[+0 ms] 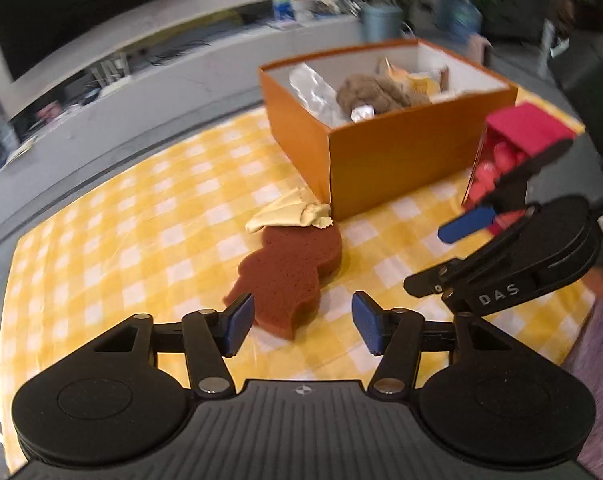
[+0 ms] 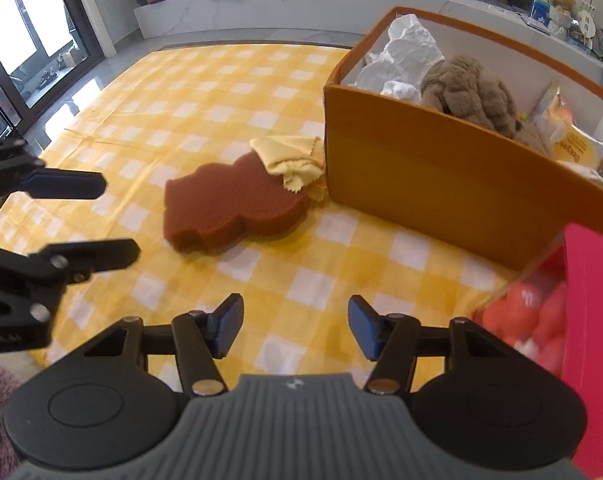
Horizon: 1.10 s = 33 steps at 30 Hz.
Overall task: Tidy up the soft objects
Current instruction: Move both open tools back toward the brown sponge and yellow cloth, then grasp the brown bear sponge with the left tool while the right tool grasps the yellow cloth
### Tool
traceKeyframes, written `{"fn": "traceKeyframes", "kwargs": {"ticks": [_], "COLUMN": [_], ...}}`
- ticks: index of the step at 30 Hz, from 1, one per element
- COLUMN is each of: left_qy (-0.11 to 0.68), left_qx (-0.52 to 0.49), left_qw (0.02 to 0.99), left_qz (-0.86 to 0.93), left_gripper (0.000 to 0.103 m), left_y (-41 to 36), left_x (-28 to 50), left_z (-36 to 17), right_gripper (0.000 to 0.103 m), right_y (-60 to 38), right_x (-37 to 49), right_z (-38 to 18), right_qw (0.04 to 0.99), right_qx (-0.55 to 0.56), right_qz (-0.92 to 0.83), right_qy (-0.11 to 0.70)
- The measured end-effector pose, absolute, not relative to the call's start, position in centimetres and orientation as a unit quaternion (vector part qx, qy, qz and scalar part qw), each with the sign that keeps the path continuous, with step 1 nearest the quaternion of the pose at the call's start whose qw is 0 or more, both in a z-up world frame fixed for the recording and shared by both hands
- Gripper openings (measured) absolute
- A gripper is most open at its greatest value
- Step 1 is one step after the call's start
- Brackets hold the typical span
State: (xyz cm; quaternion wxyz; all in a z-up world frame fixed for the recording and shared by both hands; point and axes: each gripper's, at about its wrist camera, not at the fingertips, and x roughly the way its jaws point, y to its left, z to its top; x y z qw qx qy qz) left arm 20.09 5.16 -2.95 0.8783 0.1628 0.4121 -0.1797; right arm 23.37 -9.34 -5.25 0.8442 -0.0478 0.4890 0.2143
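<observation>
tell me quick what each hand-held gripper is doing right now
Left hand-held gripper: open, holding nothing, brown sponge just ahead.
Right hand-held gripper: open, holding nothing.

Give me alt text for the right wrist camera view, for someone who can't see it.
The open, empty right gripper hangs over a yellow checked tablecloth, facing a brown sponge partly covered by a pale yellow cloth. Behind them an orange box holds a plush toy and white paper.

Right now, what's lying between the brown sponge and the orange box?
A crumpled pale yellow cloth lies there, draped over the brown sponge and reaching the orange box; both wrist views show it.
</observation>
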Motion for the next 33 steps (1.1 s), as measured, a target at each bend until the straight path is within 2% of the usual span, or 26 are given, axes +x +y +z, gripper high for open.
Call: {"fn": "traceKeyframes", "kwargs": {"ticks": [5,12,14,18,20,30,33], "left_qy": [0.453,0.482,0.478,0.475,0.482,0.495,0.495], "left_qx": [0.195,0.274,0.297,0.314,0.305,0.252,0.227], "left_qw": [0.849,0.801,0.793,0.785,0.784,0.795,0.803], "left_qz": [-0.187,-0.224,-0.233,-0.243,-0.245,-0.243,-0.241], "left_gripper": [0.075,0.076,0.08,0.085,0.089,0.088,0.077], "left_y": [4.9,4.6,4.5,4.6,4.7,4.3,4.6], "left_x": [23.4,25.5,25.6,26.6,27.4,28.4,28.1], "left_z": [-4.8,-7.7,-8.0,-8.2,-8.5,-10.5,-10.4], "right_gripper": [0.064,0.067,0.068,0.08,0.08,0.08,0.08], "right_y": [-9.1,-9.1,-9.0,-9.0,-8.9,-8.2,-8.3], "right_x": [25.3,27.4,27.7,27.7,27.8,27.3,27.3], "right_z": [-5.9,-7.0,-7.5,-8.1,-8.3,-8.0,-7.8], "right_qw": [0.841,0.834,0.831,0.828,0.827,0.845,0.849], "right_qx": [-0.041,-0.027,-0.027,-0.027,-0.026,-0.043,-0.043], "right_qz": [0.208,0.21,0.213,0.22,0.223,0.228,0.235], "right_qy": [0.498,0.51,0.514,0.515,0.515,0.482,0.472]}}
